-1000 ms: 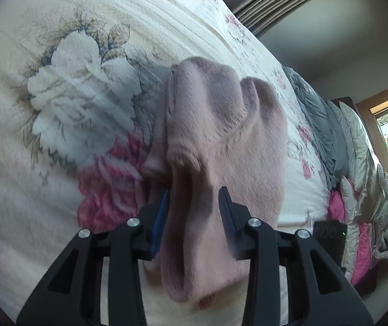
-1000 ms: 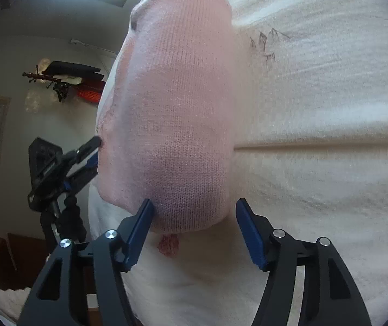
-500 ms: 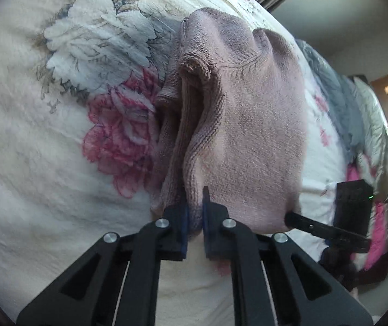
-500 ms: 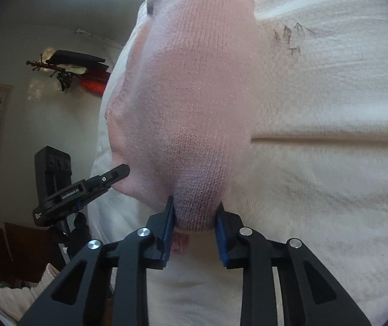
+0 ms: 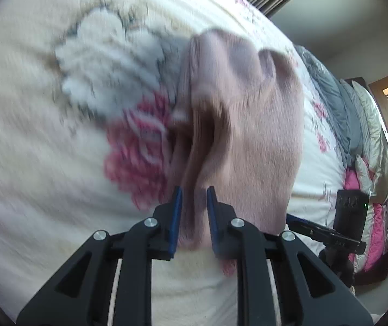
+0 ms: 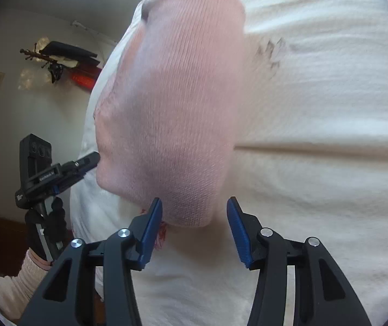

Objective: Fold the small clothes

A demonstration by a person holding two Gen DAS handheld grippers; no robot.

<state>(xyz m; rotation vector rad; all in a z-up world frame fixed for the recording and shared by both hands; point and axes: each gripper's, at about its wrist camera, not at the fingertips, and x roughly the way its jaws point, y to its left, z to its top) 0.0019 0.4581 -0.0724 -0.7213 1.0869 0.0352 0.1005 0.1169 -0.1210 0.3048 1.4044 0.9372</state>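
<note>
So the pink knit piece (image 6: 172, 114) (a small sock or hat, can't tell which) is lying on the bed's floral quilt (image 5: 44, 163), and everything here hangs on how it lies against the two grippers. Its long axis runs straight away from the right gripper (image 6: 195, 222), with the rounded near end sitting right between the blue pads, which are spread wide and not touching the knit on either side. The left gripper (image 5: 194, 212) comes at the same piece from the other side; its jaws are narrow with a fold of the knit running down between them, but that view is smeared with motion blur so I honestly can't tell if it's pinching or has just let go. In the right wrist view you can see the left gripper (image 6: 58, 174) held by a gloved hand (image 6: 46, 233), its tip just beside the lower left edge of the pink piece. So both are close, right one is lined up with the long axis, left one sits at the side edge. My guess is the fold would go along that axis, near end carried up toward the far end. Room-wise: plenty of bare quilt beyond and to the right of the pink piece, while the bed edge drops off close on its left, so I'd keep any drag away from that side.
</note>
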